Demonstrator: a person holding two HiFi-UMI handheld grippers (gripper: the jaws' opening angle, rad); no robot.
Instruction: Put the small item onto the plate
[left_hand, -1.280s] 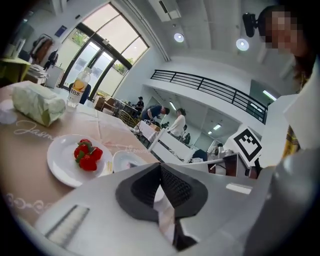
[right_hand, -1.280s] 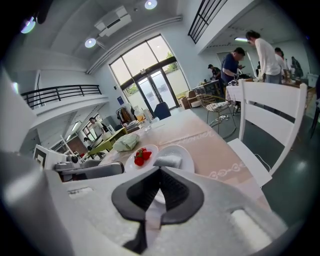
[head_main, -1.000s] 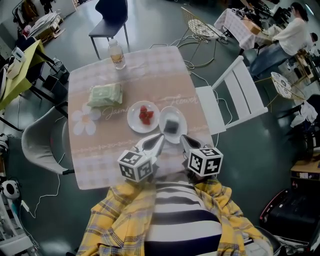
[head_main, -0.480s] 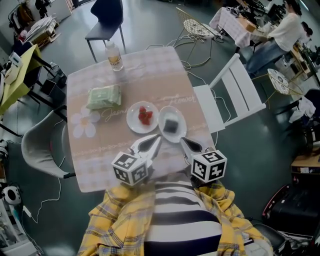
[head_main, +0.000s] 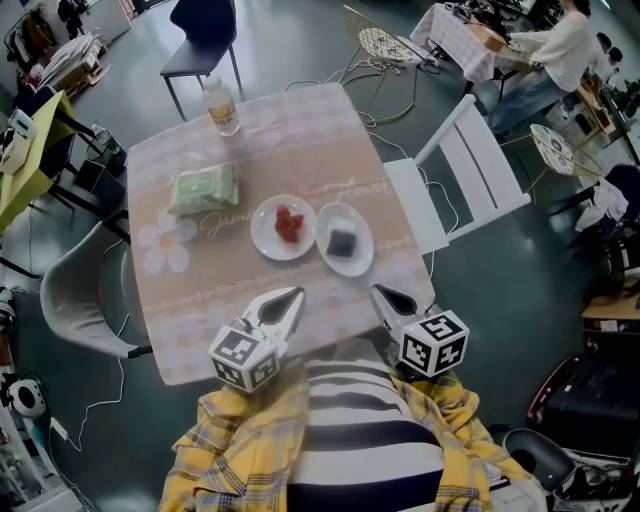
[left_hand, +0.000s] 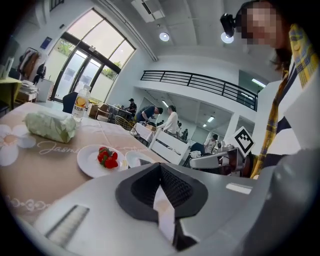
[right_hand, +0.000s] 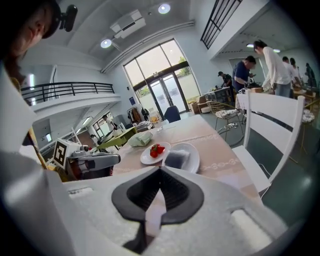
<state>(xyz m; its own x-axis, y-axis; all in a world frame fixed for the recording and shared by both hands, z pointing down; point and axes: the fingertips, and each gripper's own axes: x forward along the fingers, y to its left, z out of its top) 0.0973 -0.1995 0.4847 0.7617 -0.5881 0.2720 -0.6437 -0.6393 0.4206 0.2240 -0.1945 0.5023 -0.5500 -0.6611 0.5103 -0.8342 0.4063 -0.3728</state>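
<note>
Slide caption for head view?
Left gripper and right gripper shut over table edge; strawberries on left plate, dark block on right plate.

Script left: "Jasm…" in cursive on the tablecloth (head_main: 180, 300), beyond the left gripper (head_main: 294, 294), beside the daisy print (head_main: 165, 250).
Script right: "Flower" on the same cloth, beyond the right gripper (head_main: 381, 291).
Label on bottle (head_main: 222, 105): too small to read.

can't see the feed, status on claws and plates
Left claw shut, empty; right claw shut, empty, both by table's near edge. Strawberries on left plate, dark block on right plate. Nothing in the way.
</note>
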